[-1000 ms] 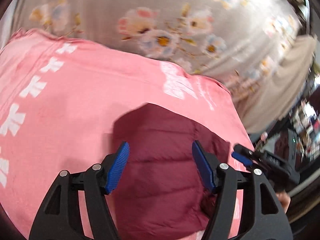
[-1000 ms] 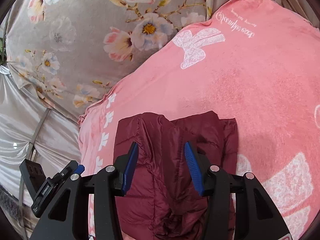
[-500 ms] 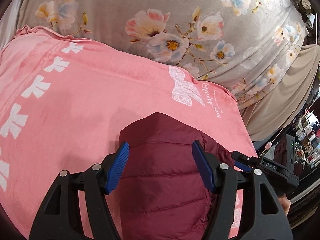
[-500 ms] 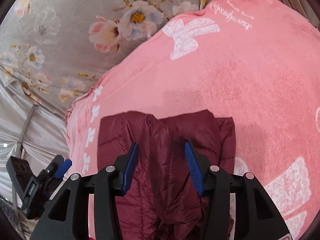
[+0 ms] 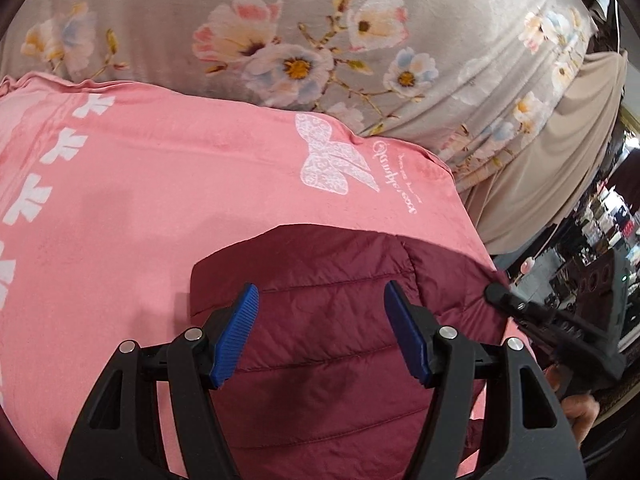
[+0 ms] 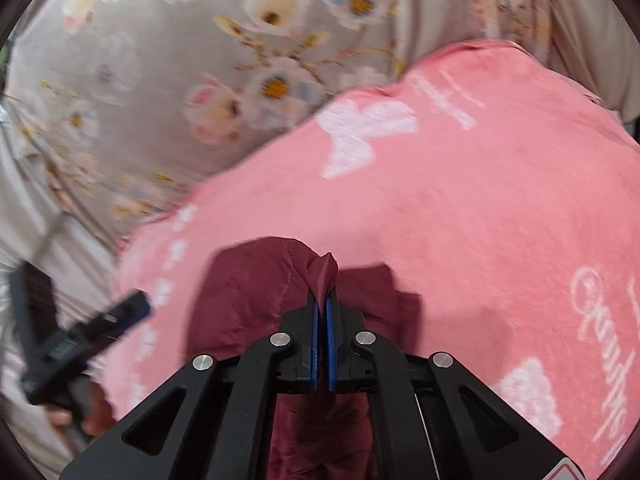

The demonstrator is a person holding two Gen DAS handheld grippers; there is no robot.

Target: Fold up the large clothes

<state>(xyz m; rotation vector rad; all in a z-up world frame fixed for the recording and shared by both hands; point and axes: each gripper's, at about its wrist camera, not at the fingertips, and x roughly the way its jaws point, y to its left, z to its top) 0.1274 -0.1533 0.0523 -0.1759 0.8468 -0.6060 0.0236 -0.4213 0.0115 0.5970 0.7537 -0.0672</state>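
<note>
A maroon quilted puffer jacket (image 5: 328, 320) lies on a pink blanket (image 5: 160, 200) with white bow prints. My left gripper (image 5: 320, 332) hovers over the jacket with its blue pads wide apart and nothing pinched between them. In the right wrist view, my right gripper (image 6: 322, 304) is shut on a pinched fold of the same jacket (image 6: 248, 288), and a peak of maroon fabric sticks up beyond its fingertips. Each view also shows the other gripper: the right gripper (image 5: 560, 320) from the side, and the left gripper (image 6: 80, 340) at the left.
Under the blanket lies a grey floral bedspread (image 5: 320, 40), which fills the far side. A beige cloth (image 5: 560, 160) hangs at the bed's right edge, with a cluttered room (image 5: 600, 240) beyond. A person's fingers (image 5: 580, 408) hold the right gripper's handle.
My right gripper has closed onto a fold of the jacket and its view has swung, now blurred. The left gripper has shifted, so the jacket's top edge shows fuller; its jaws are unchanged.
</note>
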